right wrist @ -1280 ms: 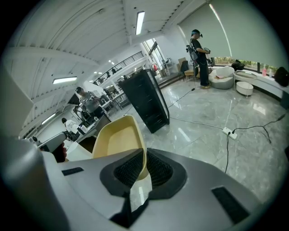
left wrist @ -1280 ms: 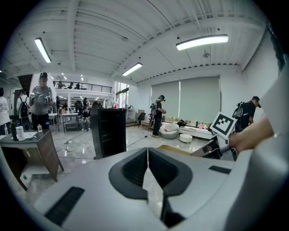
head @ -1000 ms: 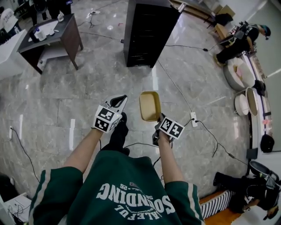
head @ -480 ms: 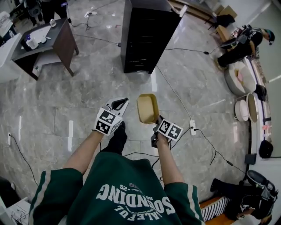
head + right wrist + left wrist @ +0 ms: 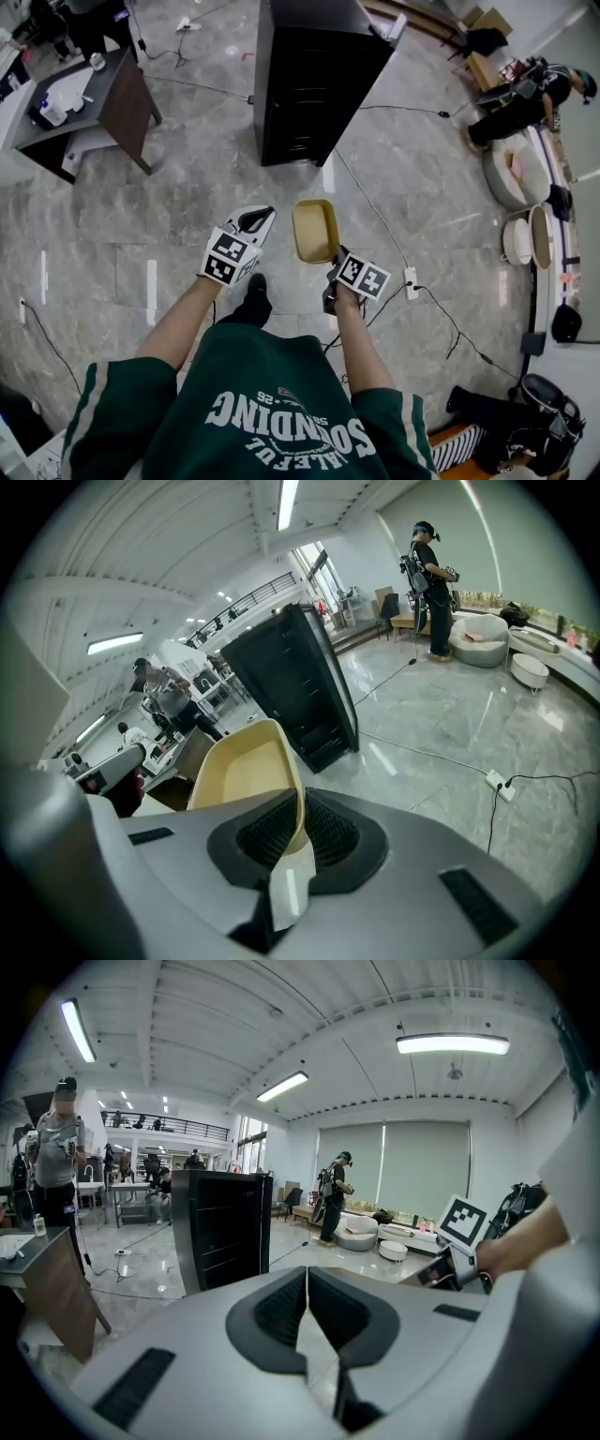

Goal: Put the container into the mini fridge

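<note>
- The right claw [image 5: 331, 263] is clamped on the near rim of a pale yellow, rectangular container [image 5: 316, 230], holding it in the air above the grey marble floor [image 5: 187, 187].
- In the right gripper view, the right claw [image 5: 298, 832] has its dark ribbed pads pressed on either side of one thin wall of the container [image 5: 239, 771]. The part of the wall between the pads is hidden, and what shows of the inside looks bare.
- The left claw [image 5: 257, 218] is held just beside the container, apart from it. In the left gripper view, the left claw [image 5: 307, 1307] has its jaws closed together with nothing between them.
- The mini fridge [image 5: 314, 75] is a tall black cabinet standing on the floor ahead, well apart from the container. Its top is cut off by the upper edge of the head view.
- In the left gripper view, the mini fridge [image 5: 220, 1227] shows a dark, slatted face. Whether its door is open cannot be made out.
- A tabletop [image 5: 103, 75] at the far left carries small white items too small to identify.
- A white power strip [image 5: 410, 281] and thin black cables lie on the floor near the person's right arm.
- The person's green shirt [image 5: 272, 403] fills the bottom of the head view and hides the floor beneath.
</note>
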